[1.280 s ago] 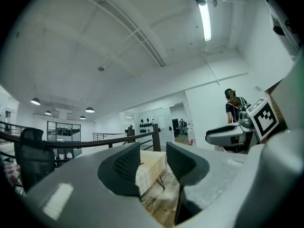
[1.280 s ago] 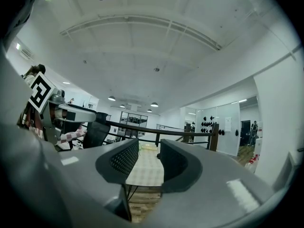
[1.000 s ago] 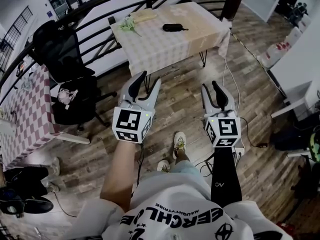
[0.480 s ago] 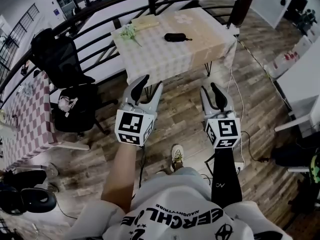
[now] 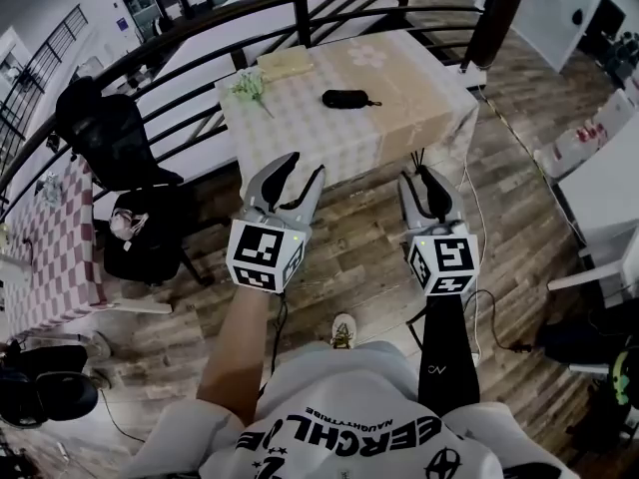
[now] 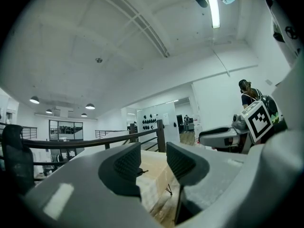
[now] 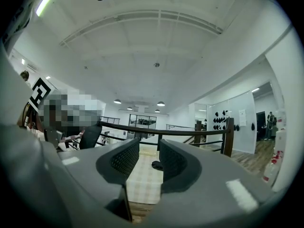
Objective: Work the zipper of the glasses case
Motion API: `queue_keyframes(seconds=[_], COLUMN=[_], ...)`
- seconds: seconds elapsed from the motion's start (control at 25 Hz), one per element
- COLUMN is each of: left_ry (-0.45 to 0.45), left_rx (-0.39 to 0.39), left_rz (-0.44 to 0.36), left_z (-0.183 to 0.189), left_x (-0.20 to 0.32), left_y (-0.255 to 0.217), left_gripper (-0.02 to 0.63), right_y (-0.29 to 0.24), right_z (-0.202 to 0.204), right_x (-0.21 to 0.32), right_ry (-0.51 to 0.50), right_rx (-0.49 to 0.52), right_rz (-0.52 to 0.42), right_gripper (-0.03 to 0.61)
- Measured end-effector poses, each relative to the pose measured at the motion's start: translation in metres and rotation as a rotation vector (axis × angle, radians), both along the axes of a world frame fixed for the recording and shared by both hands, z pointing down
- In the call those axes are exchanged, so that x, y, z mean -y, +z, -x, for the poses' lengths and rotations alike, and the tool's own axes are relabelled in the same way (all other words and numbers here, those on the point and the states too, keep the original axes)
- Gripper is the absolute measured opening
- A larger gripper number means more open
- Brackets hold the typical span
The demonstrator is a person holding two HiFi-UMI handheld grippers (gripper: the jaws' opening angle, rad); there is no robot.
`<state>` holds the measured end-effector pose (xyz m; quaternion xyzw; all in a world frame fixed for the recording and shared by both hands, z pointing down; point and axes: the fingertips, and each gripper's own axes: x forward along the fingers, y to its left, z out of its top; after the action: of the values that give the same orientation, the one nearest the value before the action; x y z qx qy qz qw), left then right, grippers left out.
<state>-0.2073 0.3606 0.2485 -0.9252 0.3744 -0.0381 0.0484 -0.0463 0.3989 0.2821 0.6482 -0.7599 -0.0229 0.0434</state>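
The black glasses case (image 5: 346,98) lies on a table with a pale checked cloth (image 5: 409,78) by the railing, well ahead of both grippers. My left gripper (image 5: 303,168) is held level over the wooden floor, short of the table's near edge, jaws apart and empty. My right gripper (image 5: 419,178) is beside it, also apart and empty. In the left gripper view the case (image 6: 139,172) peeks out beside the left jaw of the left gripper (image 6: 153,158). In the right gripper view the case (image 7: 156,165) shows in the gap of the right gripper (image 7: 149,158).
A green sprig (image 5: 250,85) and a flat yellowish pad (image 5: 285,63) lie on the table's far left. A dark railing (image 5: 300,3) runs behind it. A black office chair (image 5: 120,138) and a red-checked table (image 5: 50,257) stand at the left. Cables (image 5: 469,208) trail on the floor at the right.
The person has walked toward the table, which now sits nearer and lower in the head view. Both grippers came forward with them, jaws unchanged.
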Motion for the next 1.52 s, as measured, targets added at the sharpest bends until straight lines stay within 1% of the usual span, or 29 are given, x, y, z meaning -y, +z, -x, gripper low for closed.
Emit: queue_keyframes(seconds=[0.2,0.4,0.64,0.84,1.0,1.16,1.4,1.52], left_ry=[-0.013,-0.013,-0.011,0.01,0.022,0.043,0.06,0.065], left_rx=[0.019,0.061,0.06,0.056,0.053,0.041,0.066,0.059], left_rz=[-0.007,0.009,0.02,0.014,0.013,0.03,0.034,0.026], left_z=[-0.021,-0.029,-0.043,-0.059,-0.066,-0.074,-0.085,-0.086], left_x=[0.021,0.041,0.077,0.115,0.163,0.218,0.314,0.361], left_y=[0.009,0.021,0.027,0.037,0.038,0.042,0.035,0.027], left_gripper=[0.273,0.273,0.273,0.273,0.274,0.273,0.273,0.273], right_y=[0.006,0.015,0.022,0.035,0.031,0.029,0.011,0.005], right_z=[-0.024,-0.041,-0.053,-0.068,-0.069,-0.072,-0.088,-0.097], right_x=[0.027,0.048,0.08,0.114,0.157,0.206,0.287,0.325], right_ry=[-0.013,-0.007,-0.02,-0.002,-0.008,0.0,0.045,0.071], right_rx=[0.006,0.035,0.03,0.02,0.007,-0.015,-0.022,-0.02], right_rz=[0.0,0.011,0.023,0.036,0.031,0.041,0.025,0.018], right_gripper=[0.16,0.158,0.156,0.155,0.155,0.155,0.153,0.15])
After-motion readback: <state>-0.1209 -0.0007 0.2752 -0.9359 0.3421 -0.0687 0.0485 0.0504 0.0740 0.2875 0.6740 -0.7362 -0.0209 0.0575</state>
